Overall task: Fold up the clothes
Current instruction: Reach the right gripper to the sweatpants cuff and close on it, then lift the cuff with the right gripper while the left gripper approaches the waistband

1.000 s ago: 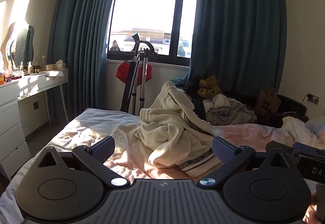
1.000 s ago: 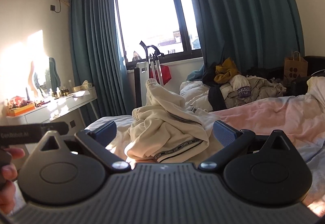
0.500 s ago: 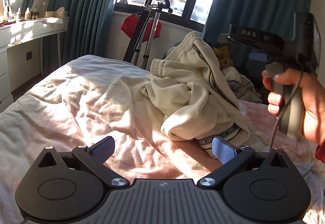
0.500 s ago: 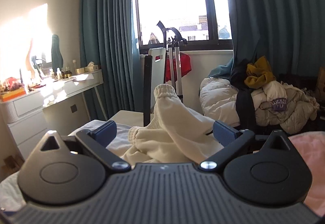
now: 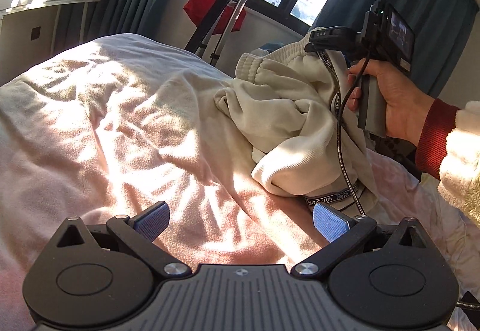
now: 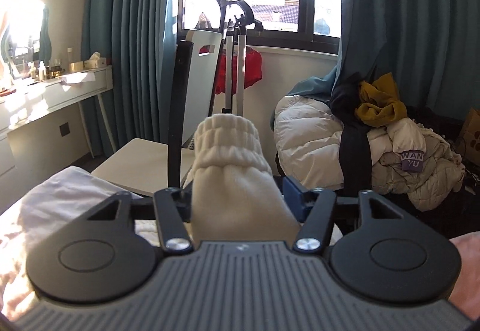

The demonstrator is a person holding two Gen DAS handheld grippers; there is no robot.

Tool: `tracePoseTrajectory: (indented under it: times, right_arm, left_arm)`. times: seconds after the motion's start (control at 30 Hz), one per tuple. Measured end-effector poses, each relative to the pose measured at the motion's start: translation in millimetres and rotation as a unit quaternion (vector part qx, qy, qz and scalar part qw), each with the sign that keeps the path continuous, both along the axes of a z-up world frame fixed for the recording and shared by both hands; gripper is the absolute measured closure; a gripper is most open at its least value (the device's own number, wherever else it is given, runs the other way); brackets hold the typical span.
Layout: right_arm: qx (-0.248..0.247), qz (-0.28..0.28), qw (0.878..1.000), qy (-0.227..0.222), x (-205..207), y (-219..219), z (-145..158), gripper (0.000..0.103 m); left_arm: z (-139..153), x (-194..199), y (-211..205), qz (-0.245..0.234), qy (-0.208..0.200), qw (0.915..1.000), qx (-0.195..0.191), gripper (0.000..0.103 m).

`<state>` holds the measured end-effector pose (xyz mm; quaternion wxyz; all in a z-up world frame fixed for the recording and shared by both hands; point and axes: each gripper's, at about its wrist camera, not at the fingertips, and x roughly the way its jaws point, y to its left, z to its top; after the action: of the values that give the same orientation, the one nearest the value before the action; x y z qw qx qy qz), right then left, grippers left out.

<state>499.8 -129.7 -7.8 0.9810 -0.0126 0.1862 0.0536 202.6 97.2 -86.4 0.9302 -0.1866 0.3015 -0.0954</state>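
My right tongs (image 6: 237, 199) pinch the cream trousers (image 5: 288, 109) by a cuff to lift them off the bed (image 5: 120, 121), while my left tongs (image 5: 240, 221) wait wide just short of the heap.

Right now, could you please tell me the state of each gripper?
Left gripper: open, holding nothing, above the bed cover.
Right gripper: shut on the cream garment, near its ribbed cuff.

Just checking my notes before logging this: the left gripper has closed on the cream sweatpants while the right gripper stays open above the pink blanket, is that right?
Not quite; the sides are swapped. The right gripper is closed on the cream sweatpants, as the right wrist view shows. The left gripper is the open one above the pink blanket, seen in the left wrist view.
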Motion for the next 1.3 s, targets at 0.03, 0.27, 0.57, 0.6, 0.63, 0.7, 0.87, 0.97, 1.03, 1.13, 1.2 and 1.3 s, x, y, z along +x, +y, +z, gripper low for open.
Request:
tracePoseTrajectory:
  times: [0.03, 0.27, 0.57, 0.6, 0.63, 0.7, 0.87, 0.97, 1.03, 1.13, 1.2, 1.3]
  right_arm:
    - [0.01, -0.007, 1.0, -0.003, -4.3, -3.4, 2.3, 0.064]
    - [0.049, -0.013, 0.999, -0.018, -66.3, -31.8, 34.3, 0.079]
    - [0.068, 0.028, 0.996, -0.054, -232.0, -72.6, 78.0, 0.08]
    - [0.062, 0.032, 0.996, -0.059, -254.0, -75.6, 79.1, 0.08]
    - [0.059, 0.034, 0.996, -0.063, -275.8, -78.8, 79.1, 0.08]
    - [0.067, 0.035, 0.995, -0.062, -317.6, -86.0, 74.2, 0.08]
    - [0.1, 0.025, 0.994, -0.029, -401.3, -98.1, 33.8, 0.082]
    - [0.1, 0.028, 0.995, -0.007, -432.0, -94.0, 3.9, 0.083]
    - [0.107, 0.033, 0.994, 0.011, -444.7, -91.5, -14.0, 0.083]
    - [0.11, 0.044, 0.992, 0.047, -452.3, -87.2, -38.2, 0.083]
    - [0.104, 0.049, 0.991, 0.073, -454.1, -84.1, -54.3, 0.083]
    - [0.089, 0.042, 0.988, 0.122, -453.2, -79.1, -74.7, 0.083]
  left_arm:
    - [0.5, 0.0, 0.2, 0.001, -0.001, 1.0, -0.002, 0.0]
    - [14.6, -10.6, 2.1, 0.01, -0.021, 0.9997, -0.008, 0.0]
    - [35.6, -37.7, 4.8, 0.013, -0.048, 0.9981, -0.035, 0.0]
    - [38.0, -40.7, 5.1, 0.013, -0.052, 0.9979, -0.038, 0.0]
    - [41.0, -44.0, 4.8, 0.012, -0.055, 0.9976, -0.04, 0.0]
    - [47.2, -52.9, 2.3, 0.008, -0.063, 0.9971, -0.041, 0.0]
    - [57.6, -78.4, -9.0, -0.005, -0.074, 0.9967, -0.032, 0.0]
    - [59.5, -98.0, -18.8, -0.014, -0.073, 0.997, -0.022, 0.0]
    - [60.6, -110.5, -25.2, -0.019, -0.074, 0.9971, -0.009, 0.0]
    - [63.6, -119.1, -27.4, -0.013, -0.069, 0.9973, 0.025, 0.0]
    - [65.6, -124.7, -28.8, -0.008, -0.065, 0.9967, 0.048, 0.0]
    - [68.7, -133.1, -30.9, -0.002, -0.06, 0.9949, 0.082, 0.0]
